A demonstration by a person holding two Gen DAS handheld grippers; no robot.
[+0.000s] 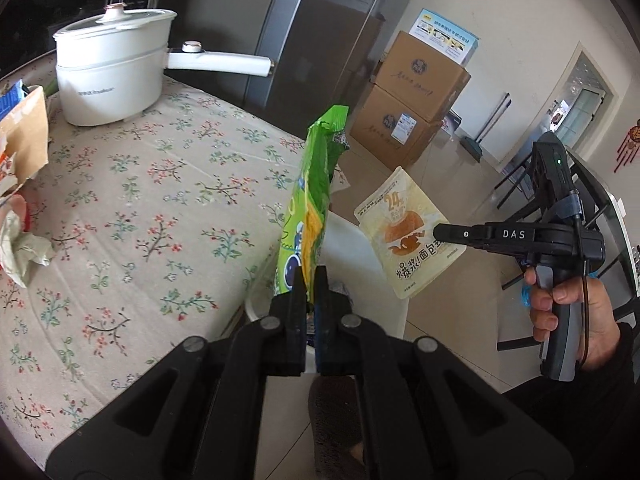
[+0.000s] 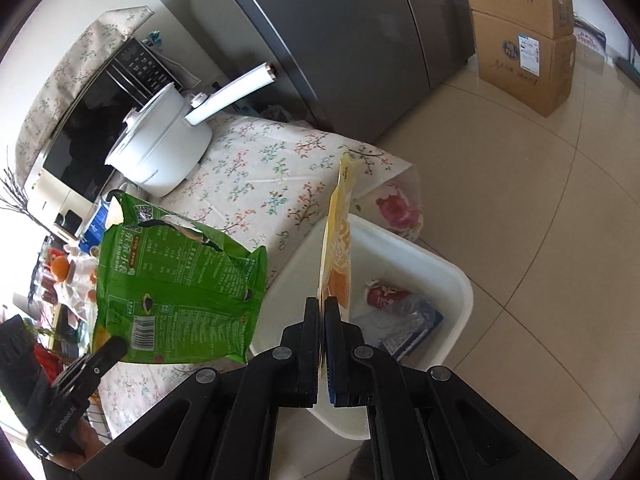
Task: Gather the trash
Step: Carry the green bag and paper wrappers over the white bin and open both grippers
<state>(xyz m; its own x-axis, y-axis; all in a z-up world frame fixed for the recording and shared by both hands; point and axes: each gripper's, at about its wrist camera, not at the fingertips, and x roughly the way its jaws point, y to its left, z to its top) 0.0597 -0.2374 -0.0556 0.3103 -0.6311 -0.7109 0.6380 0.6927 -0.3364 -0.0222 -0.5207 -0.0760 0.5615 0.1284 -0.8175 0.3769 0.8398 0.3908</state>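
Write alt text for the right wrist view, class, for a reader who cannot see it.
The right gripper is shut on a yellow snack packet held above a white bin that already contains some wrappers. To its left, the left gripper holds a green snack bag over a floral tablecloth where a white pot stands.

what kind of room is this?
Likely a home kitchen or dining corner: a tall grey fridge, a white electric pot on a floral tablecloth, and a microwave behind it. Stacked cardboard boxes stand on the tiled floor.
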